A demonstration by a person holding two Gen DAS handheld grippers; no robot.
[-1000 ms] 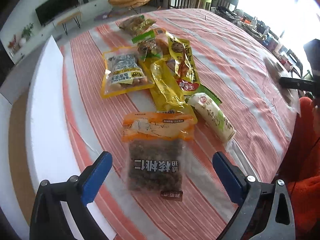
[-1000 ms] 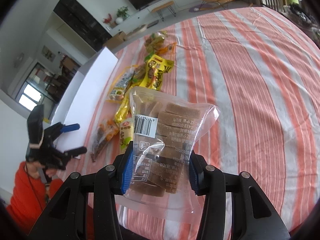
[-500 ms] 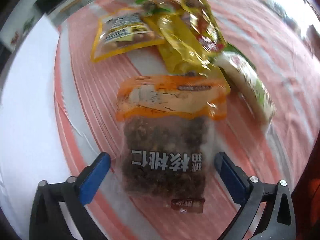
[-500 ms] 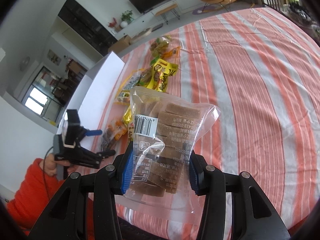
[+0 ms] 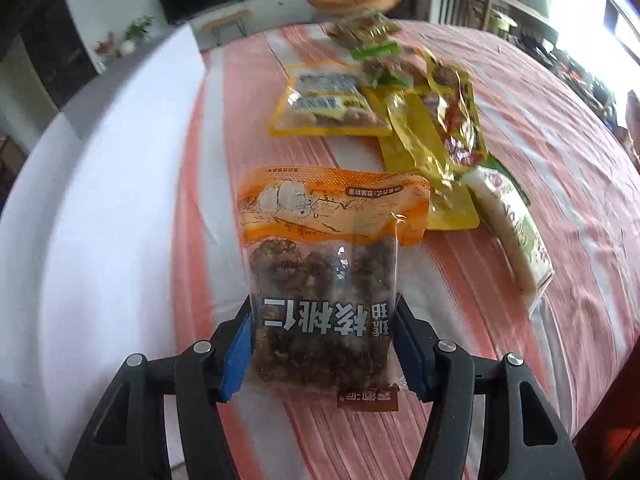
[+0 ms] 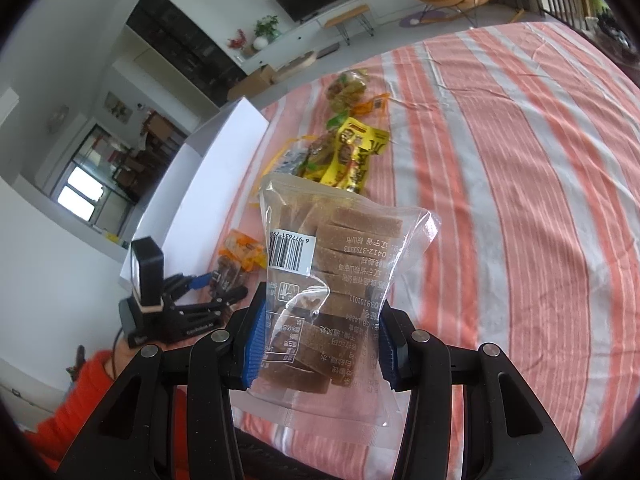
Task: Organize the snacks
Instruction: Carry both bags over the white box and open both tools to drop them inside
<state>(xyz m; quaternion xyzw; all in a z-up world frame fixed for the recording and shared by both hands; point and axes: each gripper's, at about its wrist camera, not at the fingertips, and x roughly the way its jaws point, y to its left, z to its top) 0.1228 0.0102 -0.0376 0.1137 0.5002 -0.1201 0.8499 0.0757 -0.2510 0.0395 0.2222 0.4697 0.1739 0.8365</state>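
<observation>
Walnut bag (image 5: 320,288): newly clamped by left gripper (image 5: 323,350), previously spread apart.
Right gripper (image 6: 320,344) stays clamped on cake bag (image 6: 336,280); both ready for sorting.

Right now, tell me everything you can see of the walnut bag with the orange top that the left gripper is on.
The walnut bag is a flat pouch with an orange printed header and a clear lower window showing dark brown glazed walnut pieces, with large white characters across it and a small brown label at its near end. It looks like glossy plastic film, sealed and slightly crinkled. The left gripper has its blue pads pressed on both sides of the lower half. It sits over the striped tablecloth, nearest of the snack pile; whether it is lifted is unclear.
</observation>
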